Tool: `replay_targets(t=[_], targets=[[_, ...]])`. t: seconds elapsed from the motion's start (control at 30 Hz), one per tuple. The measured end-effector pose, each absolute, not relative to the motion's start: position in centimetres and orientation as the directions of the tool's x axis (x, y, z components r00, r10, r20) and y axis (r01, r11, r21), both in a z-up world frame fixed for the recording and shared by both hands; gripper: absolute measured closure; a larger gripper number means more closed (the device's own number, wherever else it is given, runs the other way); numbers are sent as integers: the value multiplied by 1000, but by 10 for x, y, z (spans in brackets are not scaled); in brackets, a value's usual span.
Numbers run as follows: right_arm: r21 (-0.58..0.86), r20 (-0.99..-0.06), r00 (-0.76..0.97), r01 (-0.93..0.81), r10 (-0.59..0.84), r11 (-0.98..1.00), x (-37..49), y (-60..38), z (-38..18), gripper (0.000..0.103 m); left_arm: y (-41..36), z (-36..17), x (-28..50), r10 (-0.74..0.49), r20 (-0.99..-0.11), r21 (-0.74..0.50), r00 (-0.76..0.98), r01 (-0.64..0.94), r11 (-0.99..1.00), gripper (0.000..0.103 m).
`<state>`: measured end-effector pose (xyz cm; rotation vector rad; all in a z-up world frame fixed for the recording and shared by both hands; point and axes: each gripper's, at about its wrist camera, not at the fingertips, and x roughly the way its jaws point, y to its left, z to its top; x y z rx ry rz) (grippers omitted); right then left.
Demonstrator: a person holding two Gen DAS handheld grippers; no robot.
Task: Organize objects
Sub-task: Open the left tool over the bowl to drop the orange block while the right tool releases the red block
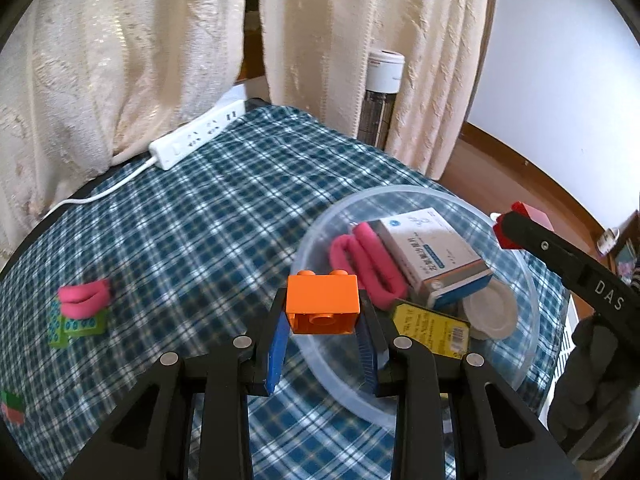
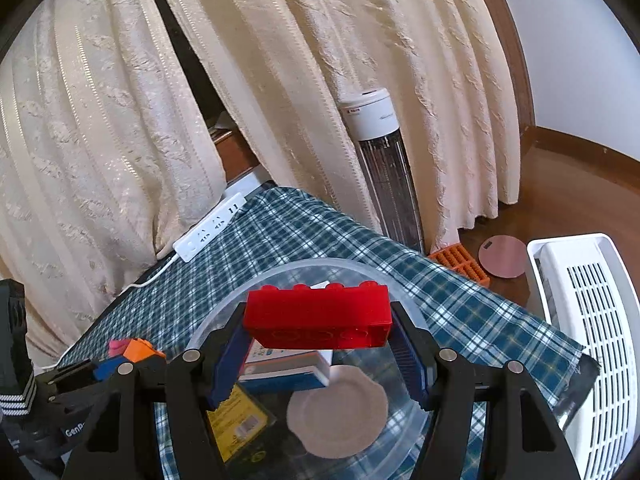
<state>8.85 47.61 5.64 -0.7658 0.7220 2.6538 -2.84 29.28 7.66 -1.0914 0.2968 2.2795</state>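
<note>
My left gripper (image 1: 322,307) is shut on a small orange brick (image 1: 322,303), held over the near left rim of a clear plastic bowl (image 1: 516,368). My right gripper (image 2: 318,322) is shut on a long red brick (image 2: 317,317), held above the same bowl (image 2: 208,330). In the bowl lie a pink foam loop (image 1: 370,264), a white and blue box (image 1: 434,258), a yellow packet (image 1: 434,330) and a beige round pad (image 2: 338,410). The right gripper with its red brick (image 1: 522,226) shows at the right of the left wrist view.
On the blue plaid cloth (image 1: 208,216) lie a second pink loop (image 1: 84,299) on green tiles (image 1: 68,326) at the left, and a white power strip (image 1: 198,134) at the back. Cream curtains (image 2: 120,120) hang behind. A white slatted appliance (image 2: 592,340) stands on the floor to the right.
</note>
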Motion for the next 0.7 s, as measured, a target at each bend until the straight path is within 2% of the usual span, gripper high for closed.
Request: replay_targets(t=[0.33,0.37,0.43,0.47,0.7], targets=[[391,-570,-811,-408,131,-825,86,487,51,33,314,67,-31,423,-790,-60,-445,-630,-774,69],[391,-570,-811,-409,132,-824,85,487,50,33,314,66,-32,423,-792,-64,-439,-631,-773,68],[394,-571,-810,-412,132,-822,85,490,49,33,315,64,-33,421,-796,-68,-434,-628,-776,58],[394,-572,-810,-413,133,-821,85,490,49,33,315,64,-33,421,-795,-69,-436,-626,-777,57],[392,-576,-806,-418,136,-820,83,493,47,33,314,64,-33,421,-791,-65,-443,-624,-778,56]])
